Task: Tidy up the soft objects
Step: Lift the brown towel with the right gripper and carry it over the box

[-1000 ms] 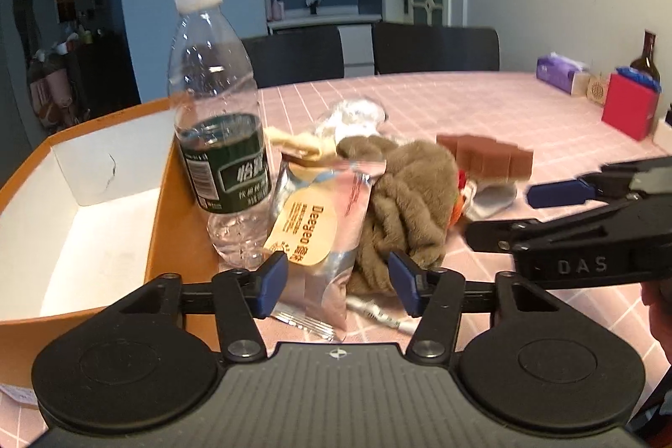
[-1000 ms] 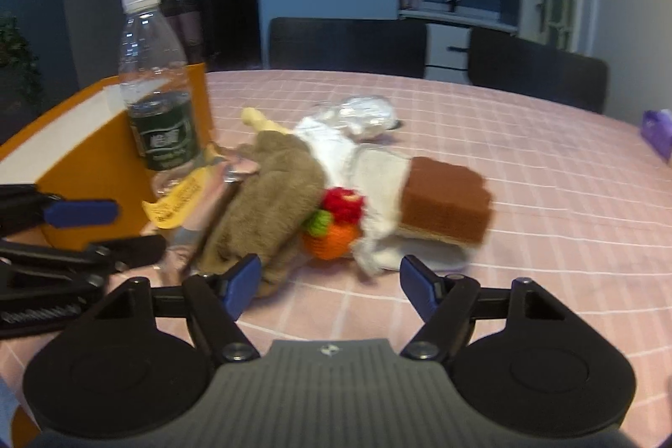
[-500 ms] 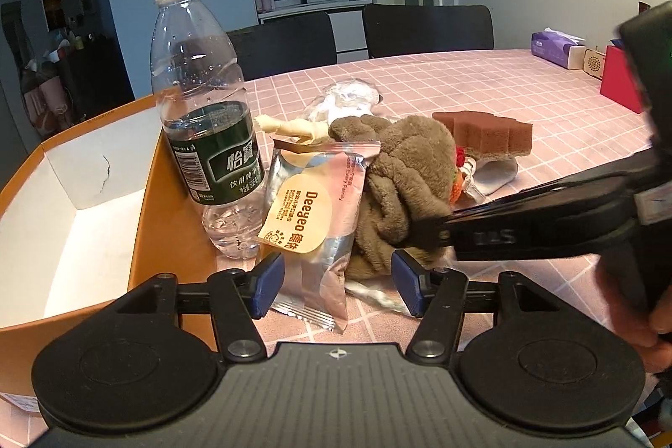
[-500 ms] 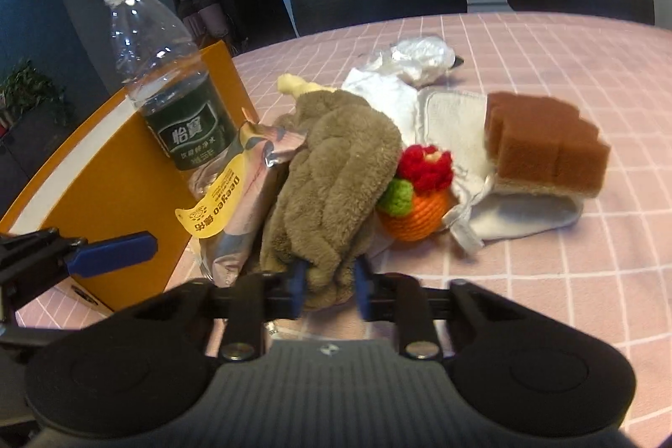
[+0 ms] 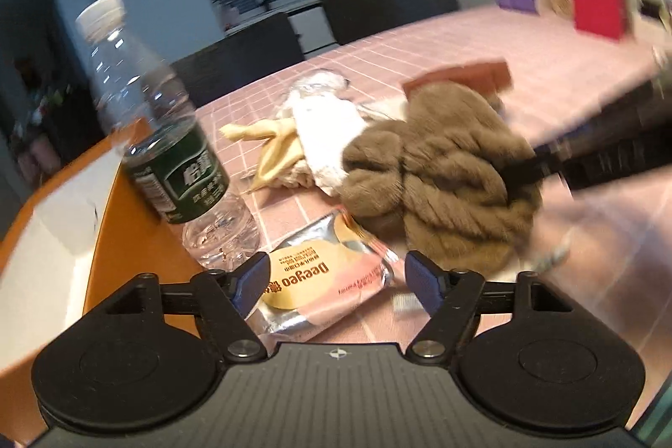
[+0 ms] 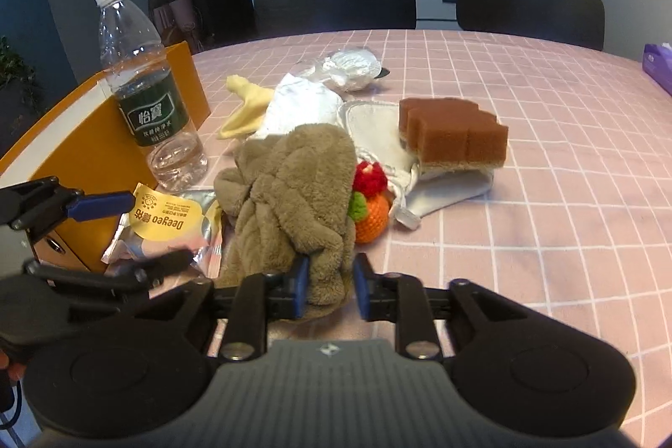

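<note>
Right wrist: brown towel [image 6: 294, 192] between opening right tongs [image 6: 329, 290].

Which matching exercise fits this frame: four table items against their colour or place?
Items:
1. sponge
2. water bottle
3. plush cloth
4. snack packet

Descriptions:
A. between the right gripper's fingers
B. white-capped, beside the orange box
C. brown block on a white cloth
D. silver, with a yellow label

Pairs: 1-C, 2-B, 3-A, 4-D
</note>
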{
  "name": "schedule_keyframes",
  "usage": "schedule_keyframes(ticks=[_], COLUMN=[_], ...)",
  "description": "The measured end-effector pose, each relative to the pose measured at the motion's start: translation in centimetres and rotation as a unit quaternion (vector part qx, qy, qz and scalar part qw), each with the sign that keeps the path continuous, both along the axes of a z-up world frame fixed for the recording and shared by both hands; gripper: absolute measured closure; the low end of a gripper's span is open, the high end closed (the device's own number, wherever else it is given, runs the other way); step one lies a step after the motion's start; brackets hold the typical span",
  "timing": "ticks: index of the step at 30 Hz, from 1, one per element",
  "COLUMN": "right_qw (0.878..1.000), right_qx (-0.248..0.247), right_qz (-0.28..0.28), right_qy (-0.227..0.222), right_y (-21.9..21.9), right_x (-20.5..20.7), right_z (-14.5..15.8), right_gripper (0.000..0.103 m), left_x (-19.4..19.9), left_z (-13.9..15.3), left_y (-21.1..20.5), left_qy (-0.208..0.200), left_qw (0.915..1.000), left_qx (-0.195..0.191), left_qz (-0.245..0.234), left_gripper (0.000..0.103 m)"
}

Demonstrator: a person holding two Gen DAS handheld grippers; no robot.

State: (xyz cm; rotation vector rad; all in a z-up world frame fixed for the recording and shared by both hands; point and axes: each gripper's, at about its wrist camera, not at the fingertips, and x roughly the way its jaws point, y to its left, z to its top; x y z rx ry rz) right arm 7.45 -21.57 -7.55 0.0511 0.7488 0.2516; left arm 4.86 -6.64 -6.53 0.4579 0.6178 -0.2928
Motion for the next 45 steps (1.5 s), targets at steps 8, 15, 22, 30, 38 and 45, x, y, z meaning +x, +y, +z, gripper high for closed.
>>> schedule_keyframes(ticks=[8, 15, 22, 30, 38, 45], right_qw=[0.996, 0.99, 0.989, 0.989, 0.988, 0.986], right_qx=[-0.054, -0.117, -0.118, -0.085, -0.072, -0.073], right_qz=[0.049, 0.045, 0.05, 0.035, 0.017, 0.019], right_qy=[-0.058, -0.058, -0.079, -0.116, -0.136, -0.149], right_y=[3.3, 4.8, 4.4, 2.9, 2.0, 2.2], right_x=[0.6, 0.8, -0.5, -1.3, -2.4, -3.7], right_z=[0.8, -1.8, 0.2, 3.7, 5.6, 6.4], right_gripper=[0.036, 0.052, 0.078, 0.078, 0.078, 0.078], left_x=[-0.1, -0.3, 0.5, -0.4, -2.1, -3.9], left_z=[-2.1, -4.1, -5.7, -2.0, 4.2, 7.4], left_y=[-0.7, -2.0, -2.5, -1.5, 0.8, 2.3], left_qy=[0.004, -0.045, -0.042, -0.059, -0.068, -0.099], left_qw=[0.9861, 0.9628, 0.9565, 0.981, 0.996, 0.9929], left_qx=[0.152, 0.25, 0.271, 0.17, 0.009, -0.035], left_qz=[-0.068, -0.093, -0.1, -0.074, -0.057, -0.056], left_gripper=[0.013, 0.014, 0.076, 0.09, 0.096, 0.098])
